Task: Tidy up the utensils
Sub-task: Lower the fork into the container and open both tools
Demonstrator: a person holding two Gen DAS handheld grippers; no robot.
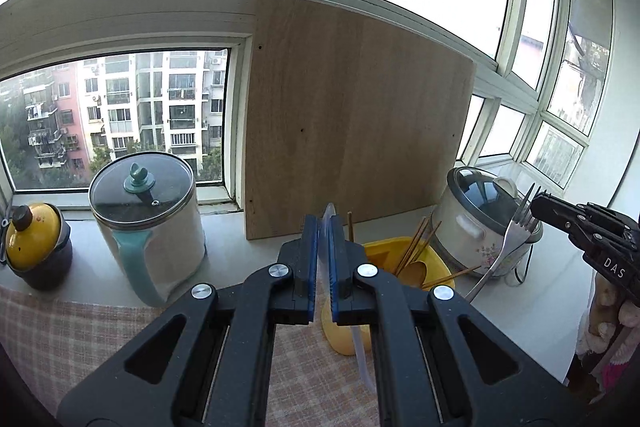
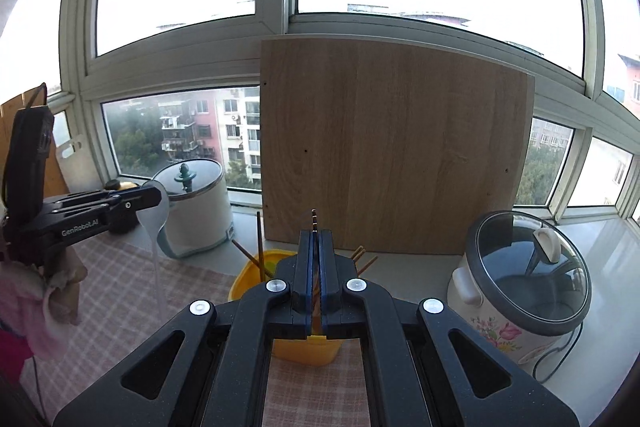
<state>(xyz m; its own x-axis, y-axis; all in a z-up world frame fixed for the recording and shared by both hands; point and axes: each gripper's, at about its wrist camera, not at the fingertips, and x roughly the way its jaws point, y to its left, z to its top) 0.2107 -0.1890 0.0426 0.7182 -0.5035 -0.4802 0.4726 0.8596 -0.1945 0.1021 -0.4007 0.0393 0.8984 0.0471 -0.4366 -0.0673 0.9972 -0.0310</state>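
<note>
A yellow utensil holder [image 1: 386, 253] [image 2: 246, 281] stands on the checked cloth, with chopsticks [image 1: 416, 245] and a wooden spoon [image 1: 416, 273] in it. My left gripper [image 1: 324, 223] [image 2: 158, 197] is shut on a clear plastic spoon [image 1: 329, 213] [image 2: 154, 217], held above and left of the holder, its handle hanging down. My right gripper [image 2: 316, 237] [image 1: 538, 203] is shut on a metal fork [image 1: 510, 247] [image 2: 314, 217], tines up, above the holder's right side and in front of the rice cooker.
A flowered rice cooker [image 1: 472, 223] [image 2: 520, 291] stands right of the holder. A white pot with a glass lid [image 1: 148, 223] [image 2: 192, 211] and a small yellow-lidded pot [image 1: 36, 247] stand left. A wooden board [image 1: 352, 123] leans on the window behind.
</note>
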